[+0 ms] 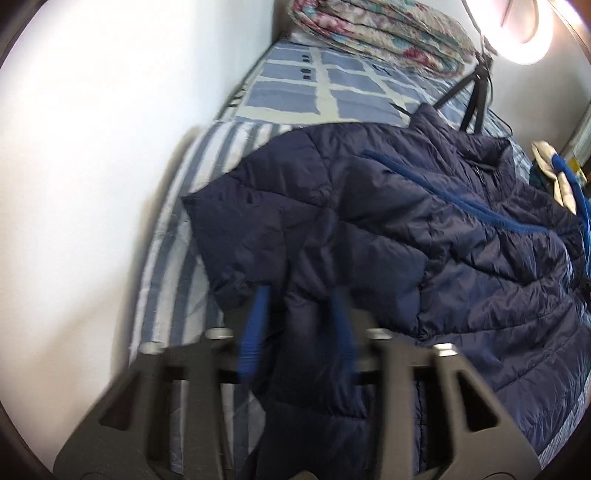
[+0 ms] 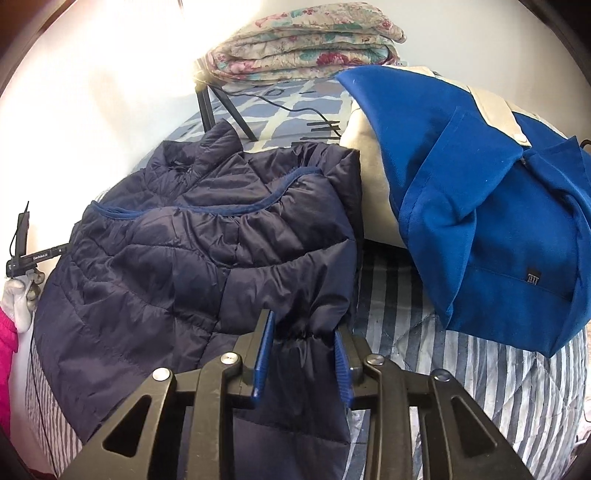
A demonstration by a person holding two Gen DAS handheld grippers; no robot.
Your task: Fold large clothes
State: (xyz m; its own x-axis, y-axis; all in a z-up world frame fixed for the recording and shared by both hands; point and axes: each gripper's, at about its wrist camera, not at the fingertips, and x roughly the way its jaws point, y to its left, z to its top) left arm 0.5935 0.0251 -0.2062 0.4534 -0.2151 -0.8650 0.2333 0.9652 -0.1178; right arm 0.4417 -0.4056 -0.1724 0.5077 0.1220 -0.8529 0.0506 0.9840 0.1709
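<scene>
Navy puffer jacket (image 2: 207,236) lies spread on the striped bed (image 2: 461,369), beside a blue garment (image 2: 480,192); the right gripper (image 2: 303,354) has its jaws pinching a jacket sleeve cuff, the left gripper (image 1: 299,328) pinching another jacket fold

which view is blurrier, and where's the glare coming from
Left wrist view: motion blur smears the left gripper on the navy quilted puffer jacket; the round ring light glares top right. Right wrist view: sharp right gripper, but the upper left wall is washed out.
</scene>
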